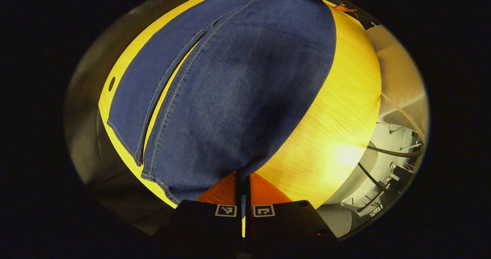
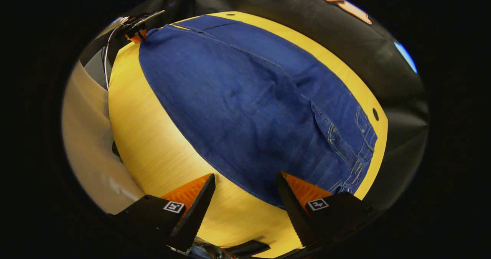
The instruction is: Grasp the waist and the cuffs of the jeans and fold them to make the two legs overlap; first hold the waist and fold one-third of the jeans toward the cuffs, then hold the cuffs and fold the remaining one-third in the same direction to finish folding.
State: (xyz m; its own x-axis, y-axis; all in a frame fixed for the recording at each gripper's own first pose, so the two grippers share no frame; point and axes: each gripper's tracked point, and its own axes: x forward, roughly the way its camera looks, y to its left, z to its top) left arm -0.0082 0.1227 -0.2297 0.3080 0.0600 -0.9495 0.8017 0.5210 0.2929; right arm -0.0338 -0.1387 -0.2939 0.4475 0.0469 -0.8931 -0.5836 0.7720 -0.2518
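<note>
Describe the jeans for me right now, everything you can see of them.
The jeans are blue denim with pale stitching, spread flat on the yellow wooden table, the two legs seeming to overlap. The waist, with belt loops and a pocket, lies near the open right gripper, which is not gripping it. At the cuff end, the left gripper is closed on the fabric's edge.
</note>
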